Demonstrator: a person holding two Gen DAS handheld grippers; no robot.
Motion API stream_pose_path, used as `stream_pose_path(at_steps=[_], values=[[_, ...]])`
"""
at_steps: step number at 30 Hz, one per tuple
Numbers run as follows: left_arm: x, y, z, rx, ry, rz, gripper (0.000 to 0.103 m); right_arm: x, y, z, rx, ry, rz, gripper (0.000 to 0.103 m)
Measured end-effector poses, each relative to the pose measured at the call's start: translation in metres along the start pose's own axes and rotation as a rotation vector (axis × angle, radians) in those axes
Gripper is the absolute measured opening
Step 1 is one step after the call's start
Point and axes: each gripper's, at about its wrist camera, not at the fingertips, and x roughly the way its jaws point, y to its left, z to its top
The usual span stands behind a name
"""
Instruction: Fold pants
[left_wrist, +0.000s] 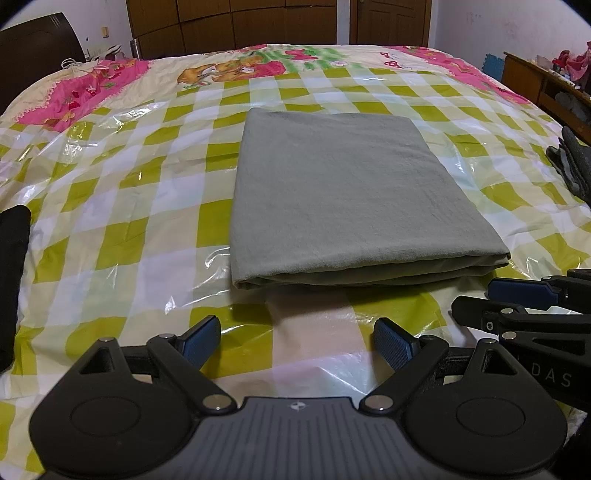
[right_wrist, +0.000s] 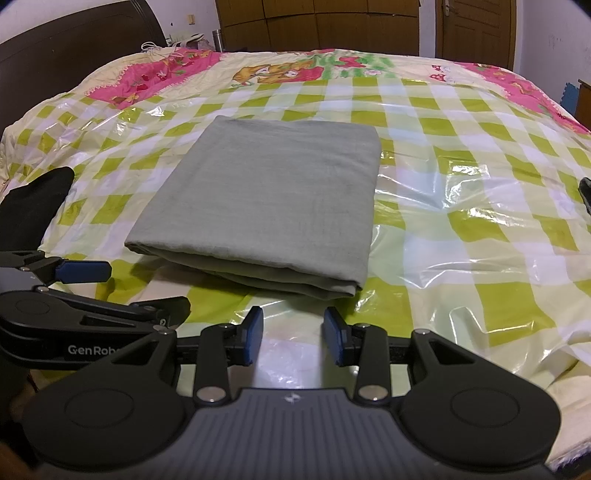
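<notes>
Left gripper (left_wrist: 297, 338): jaws spread wide, nothing between them; low over the bed, just short of the near edge of the pants.
Right gripper (right_wrist: 293, 338): jaws partly open with a narrower gap, also empty; just beside the left one, facing the pants' near right corner.
Pants (left_wrist: 343, 195): grey-green, lying as a flat stacked rectangle mid-bed; layered edges face the grippers, corners fairly square.
Surface: clear plastic sheet (right_wrist: 461, 206) over a green-checked bedspread (left_wrist: 122, 206); glossy, wrinkled, probably slippery.
Surroundings: dark cloth (left_wrist: 13, 280) at the left edge, dark gloves (left_wrist: 572, 166) at the right, both well apart from the pants.
Stage (judgement): folding looks essentially done; only a final tidy or one more halving could remain.
Doing it well: if folding again, pinch all layers at the two near corners, not just the top one; lift together, carry straight over to the far edge, match corners before letting go. Keep clear of the plastic to avoid snagging it.
</notes>
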Motion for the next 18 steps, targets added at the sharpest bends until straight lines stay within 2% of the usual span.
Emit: stream_pose_path(at_steps=[18], values=[[-0.0015, -0.0019, 0.0006, 0.008, -0.010, 0.007, 0.100, -0.0005, -0.0004, 0.0001, 0.000, -0.001, -0.004, 0.037]])
